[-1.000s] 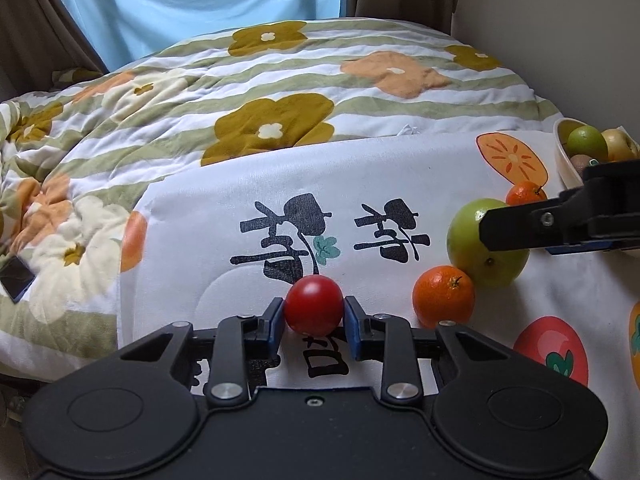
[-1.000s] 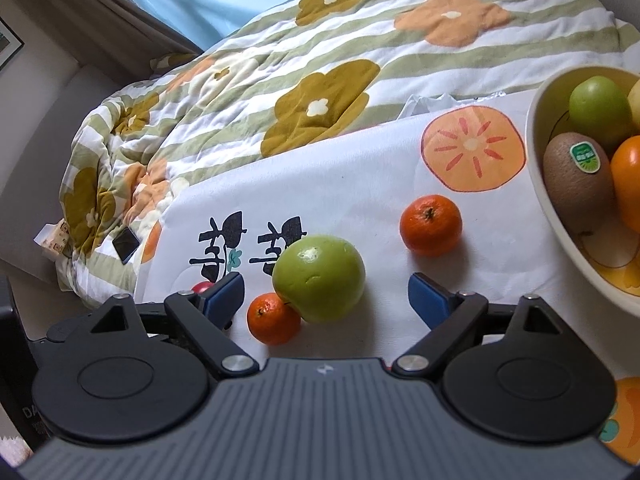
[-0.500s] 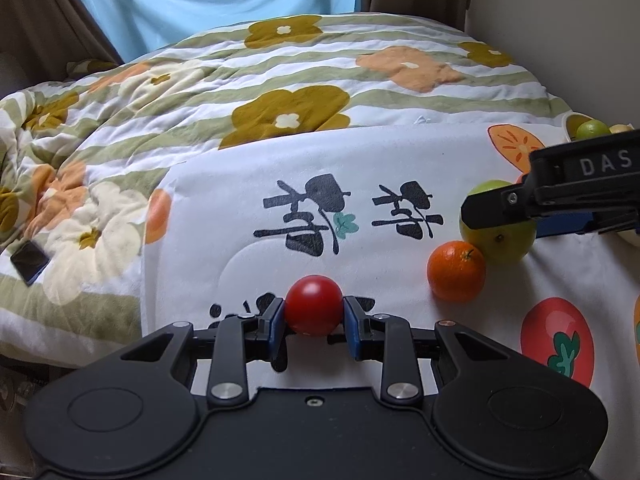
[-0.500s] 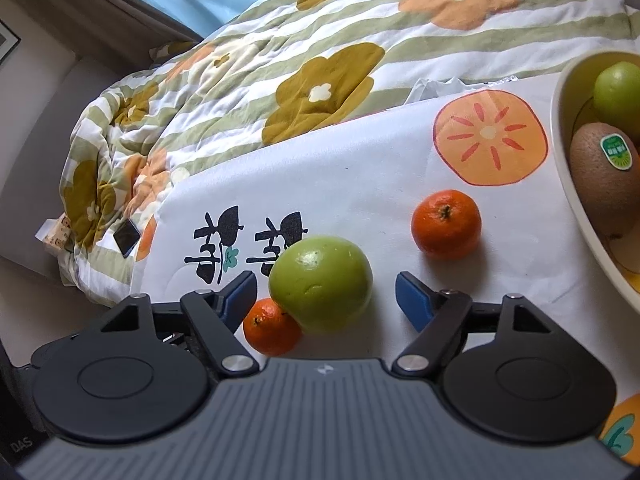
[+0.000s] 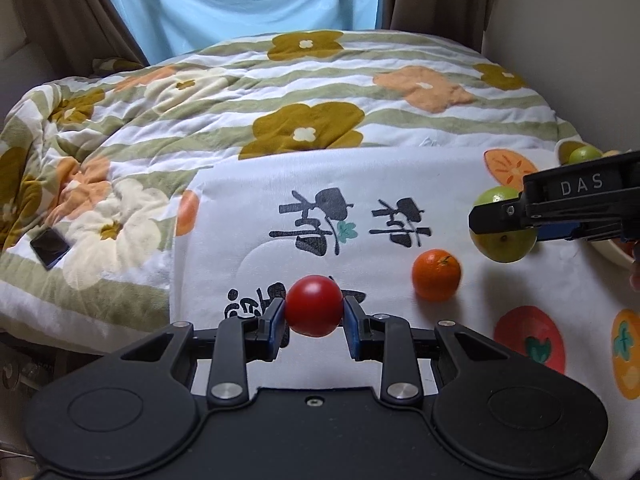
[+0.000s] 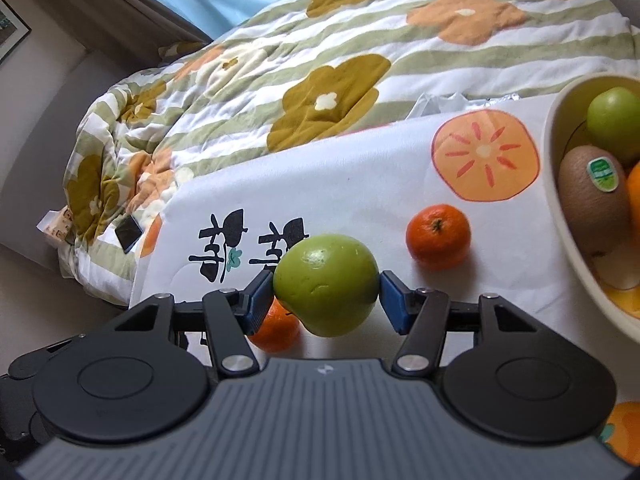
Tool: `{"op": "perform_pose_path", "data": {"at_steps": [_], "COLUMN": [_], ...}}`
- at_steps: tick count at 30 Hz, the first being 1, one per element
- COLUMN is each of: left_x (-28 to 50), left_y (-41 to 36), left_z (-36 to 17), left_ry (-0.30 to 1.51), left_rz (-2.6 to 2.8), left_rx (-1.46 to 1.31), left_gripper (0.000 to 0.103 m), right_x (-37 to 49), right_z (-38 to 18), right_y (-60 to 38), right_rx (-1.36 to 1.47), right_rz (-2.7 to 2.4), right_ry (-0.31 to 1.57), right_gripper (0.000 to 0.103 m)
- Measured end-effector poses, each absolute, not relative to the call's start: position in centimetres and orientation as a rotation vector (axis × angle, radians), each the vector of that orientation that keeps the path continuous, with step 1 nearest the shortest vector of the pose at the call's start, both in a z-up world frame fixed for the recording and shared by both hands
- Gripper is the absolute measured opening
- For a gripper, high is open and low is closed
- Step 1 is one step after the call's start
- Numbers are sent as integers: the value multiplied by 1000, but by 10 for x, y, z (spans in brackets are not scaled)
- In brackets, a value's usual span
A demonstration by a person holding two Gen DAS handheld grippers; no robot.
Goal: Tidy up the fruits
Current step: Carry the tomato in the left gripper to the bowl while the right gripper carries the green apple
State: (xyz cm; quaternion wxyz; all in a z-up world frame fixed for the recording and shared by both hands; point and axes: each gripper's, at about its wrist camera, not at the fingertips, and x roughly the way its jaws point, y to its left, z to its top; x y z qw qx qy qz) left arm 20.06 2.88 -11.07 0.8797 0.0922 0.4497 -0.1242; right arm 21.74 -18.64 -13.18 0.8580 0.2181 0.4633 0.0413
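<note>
Left wrist view: my left gripper [image 5: 314,322] is clamped on a red tomato [image 5: 314,305], its blue pads pressed against both sides of the fruit, which sits above the white printed cloth [image 5: 400,176] near its front edge. To the right, a mandarin [image 5: 436,274] lies on the cloth, apart from the tomato. Further right, my right gripper [image 5: 504,220] enters from the frame edge, its dark finger crossing in front of a green apple [image 5: 505,246].

Right wrist view: my right gripper [image 6: 327,292] grips the green apple [image 6: 326,284] between its two blue pads, one on each flank. A mandarin [image 6: 276,326] lies on the cloth just below and behind the apple, partly hidden by it and by the left finger; whether the two fruits touch I cannot tell. A second mandarin [image 6: 438,236] rests on the cloth to the right, near a printed persimmon slice [image 6: 486,155] and just beside the cream bowl [image 6: 560,184]. The bowl holds a kiwi [image 6: 592,204] with a green sticker, a smaller green fruit [image 6: 614,118] and part of an orange fruit [image 6: 634,196] at the frame edge.

Background, both views: the cloth lies over a floral striped quilt [image 5: 280,92], with a dark phone [image 5: 50,247] on the quilt's left side
</note>
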Motion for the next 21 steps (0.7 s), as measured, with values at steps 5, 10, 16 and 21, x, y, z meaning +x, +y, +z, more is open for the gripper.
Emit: {"op": "perform_pose_path", "data": {"at_steps": [5,10,16,21], "left_x": [187,171,150,134], "left_y": [18,-2,-40,-80], "left_z": [-91,-72,-53,-44], "left_ry": [908,876,832,807], "left_rz": [-248,-253,-304,-363], "left_rx": [180,176,179,191], "left_gripper": [34,34,34,34], "right_x": [202,180,149,122], "right_z": [-117,-97,-78,-70], "right_y": [-200,-219,-254,-293], "right_rx": [454,427,393,382], "right_rz": [94,94,77,36], "right_ry": [948,913,871,849], "right_gripper": [73,72,72,72]}}
